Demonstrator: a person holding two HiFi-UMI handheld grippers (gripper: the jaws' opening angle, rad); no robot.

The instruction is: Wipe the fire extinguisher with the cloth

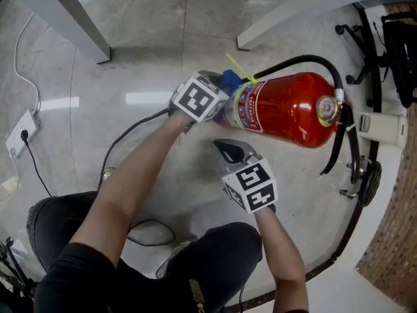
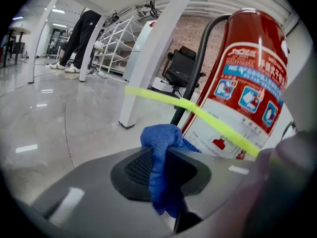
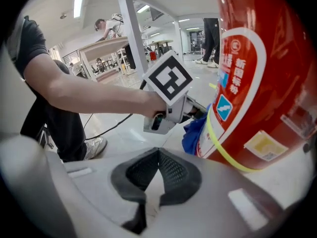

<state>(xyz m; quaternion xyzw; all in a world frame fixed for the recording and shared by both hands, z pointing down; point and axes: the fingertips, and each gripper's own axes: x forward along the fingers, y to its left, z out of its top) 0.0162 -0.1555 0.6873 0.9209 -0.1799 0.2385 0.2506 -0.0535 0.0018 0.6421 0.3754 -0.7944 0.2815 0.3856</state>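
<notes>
- My left fingers (image 1: 223,90) were clamped on the blue cloth (image 1: 229,80). In the left gripper view a fold of it stood up between the two pads and bulged out past their tips.
- The cloth sat at the lower, labelled end of the red fire extinguisher (image 1: 287,109). It lay right against the cylinder wall in the right gripper view, though I could not tell how firmly it pressed.
- The extinguisher was on the pale glossy floor (image 1: 130,44), in front of my knees. Its black hose (image 1: 306,60) curved along the body from the valve end.
- A yellow-green strap (image 1: 238,67) ran past the label, just above the cloth.
- My right fingers (image 1: 231,152) were closed tip to tip with nothing between them. They hovered near the extinguisher's side, below my left hand in the head view, and touched nothing.
- A white table leg (image 2: 148,58) stood behind the extinguisher, with a black office chair (image 2: 181,68) farther back.
- A white power strip (image 1: 21,132) lay on the floor well off to my left.
</notes>
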